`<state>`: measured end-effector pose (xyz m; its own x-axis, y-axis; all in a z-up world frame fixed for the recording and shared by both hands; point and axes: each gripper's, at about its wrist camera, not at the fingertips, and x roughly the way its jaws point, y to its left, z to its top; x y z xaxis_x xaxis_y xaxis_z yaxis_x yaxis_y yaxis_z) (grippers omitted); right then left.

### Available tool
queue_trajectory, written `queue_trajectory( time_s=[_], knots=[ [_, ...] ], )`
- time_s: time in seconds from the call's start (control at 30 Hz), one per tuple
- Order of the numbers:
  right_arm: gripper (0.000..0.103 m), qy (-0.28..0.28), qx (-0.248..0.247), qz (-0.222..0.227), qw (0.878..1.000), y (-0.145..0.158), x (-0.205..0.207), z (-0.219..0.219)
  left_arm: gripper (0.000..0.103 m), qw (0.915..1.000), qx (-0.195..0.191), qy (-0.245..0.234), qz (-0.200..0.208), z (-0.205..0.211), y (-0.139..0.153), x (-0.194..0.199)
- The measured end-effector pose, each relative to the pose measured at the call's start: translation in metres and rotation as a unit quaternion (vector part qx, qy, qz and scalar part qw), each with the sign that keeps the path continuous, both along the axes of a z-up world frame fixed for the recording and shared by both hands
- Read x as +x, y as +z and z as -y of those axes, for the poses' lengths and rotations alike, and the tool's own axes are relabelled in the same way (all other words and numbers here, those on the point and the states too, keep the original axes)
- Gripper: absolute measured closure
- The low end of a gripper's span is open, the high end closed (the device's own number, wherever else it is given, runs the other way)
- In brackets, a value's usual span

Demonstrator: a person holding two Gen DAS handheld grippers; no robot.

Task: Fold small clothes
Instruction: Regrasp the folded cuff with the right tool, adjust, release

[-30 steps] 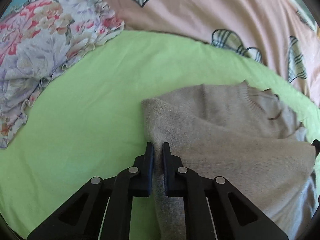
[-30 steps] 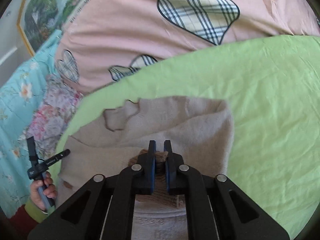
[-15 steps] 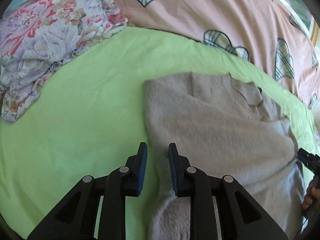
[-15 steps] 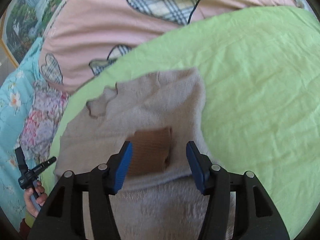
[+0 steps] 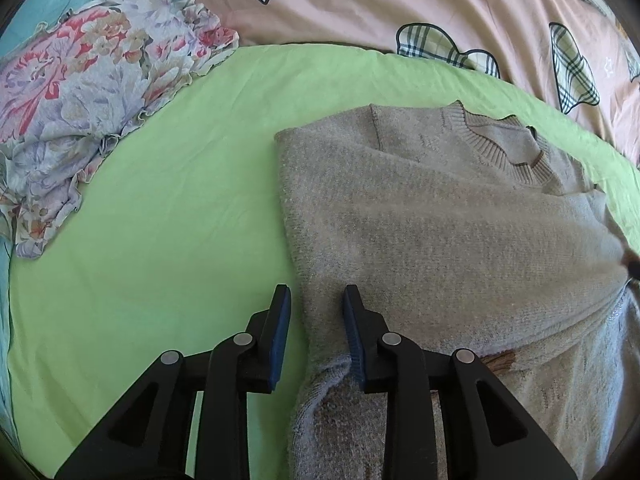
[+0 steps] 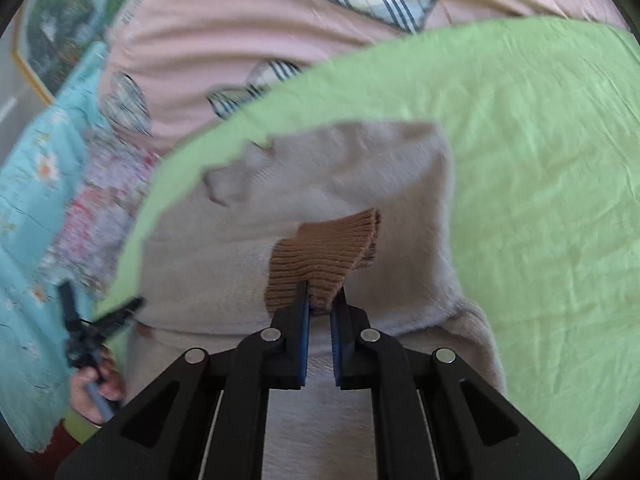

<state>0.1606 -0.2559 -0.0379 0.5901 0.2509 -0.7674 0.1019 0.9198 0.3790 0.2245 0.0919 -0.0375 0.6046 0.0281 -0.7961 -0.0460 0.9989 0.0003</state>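
Left tongs (image 5: pixel 314 304): I held them apart, straddling the near left edge of the sweater (image 5: pixel 440 220).
Right tongs (image 6: pixel 320 300): I had them clamped on the brown ribbed cuff (image 6: pixel 324 252).
Surface: green sheet (image 5: pixel 180 200).

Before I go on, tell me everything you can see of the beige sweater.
The beige sweater is a fuzzy knit with a ribbed round collar, lying flat on the green sheet, its sleeves folded across the body. The collar end points toward the pink quilt. A darker brown ribbed cuff lies on top near the middle, and the right gripper is closed on its edge. The left gripper is open, straddling the sweater's left edge.
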Motion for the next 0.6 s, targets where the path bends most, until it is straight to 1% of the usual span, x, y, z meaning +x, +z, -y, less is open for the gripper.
queue_trajectory(
  time_s=[0.07, 0.1, 0.13, 0.17, 0.23, 0.33, 0.37, 0.43, 0.47, 0.5, 0.6],
  knots=[
    [0.092, -0.003, -0.02, -0.026, 0.999, -0.013, 0.002, -0.002, 0.068, 1.0, 0.009, 0.0, -0.003, 0.001, 0.0, 0.0],
    [0.091, -0.007, -0.037, -0.033, 0.999, -0.016, 0.001, -0.005, 0.067, 0.9999, 0.014, 0.0, -0.005, 0.001, 0.0, -0.001],
    [0.088, -0.016, -0.052, -0.034, 0.998, -0.016, 0.001, -0.006, 0.067, 0.9999, 0.014, 0.001, -0.006, 0.0, 0.001, -0.002],
    [0.082, -0.028, -0.058, -0.028, 0.998, -0.013, -0.003, -0.007, 0.067, 0.9999, 0.01, 0.001, -0.007, -0.001, 0.004, -0.005],
    [0.081, -0.04, -0.055, -0.01, 0.998, -0.004, -0.012, -0.008, 0.067, 1.0, 0.002, 0.005, -0.005, -0.005, 0.01, -0.016],
    [0.08, -0.034, -0.046, 0.027, 0.998, 0.015, -0.034, -0.015, 0.066, 0.9998, -0.016, 0.01, -0.001, -0.009, 0.02, -0.039],
    [0.078, -0.029, -0.039, 0.037, 0.998, 0.02, -0.043, -0.018, 0.066, 0.9996, -0.025, 0.01, -0.003, -0.011, 0.022, -0.047],
    [0.068, -0.022, -0.035, 0.046, 0.998, 0.025, -0.058, -0.026, 0.065, 0.9988, -0.047, 0.01, -0.007, -0.015, 0.023, -0.068],
    [0.059, -0.02, -0.031, 0.05, 0.998, 0.026, -0.067, -0.029, 0.064, 0.9983, -0.056, 0.01, -0.01, -0.016, 0.023, -0.079],
    [0.056, -0.017, -0.027, 0.053, 0.998, 0.026, -0.075, -0.033, 0.063, 0.9978, -0.064, 0.009, -0.013, -0.017, 0.023, -0.09],
    [0.055, -0.01, -0.019, 0.05, 0.999, 0.024, -0.102, -0.04, 0.06, 0.9964, -0.081, 0.011, -0.023, -0.02, 0.021, -0.125]
  ],
)
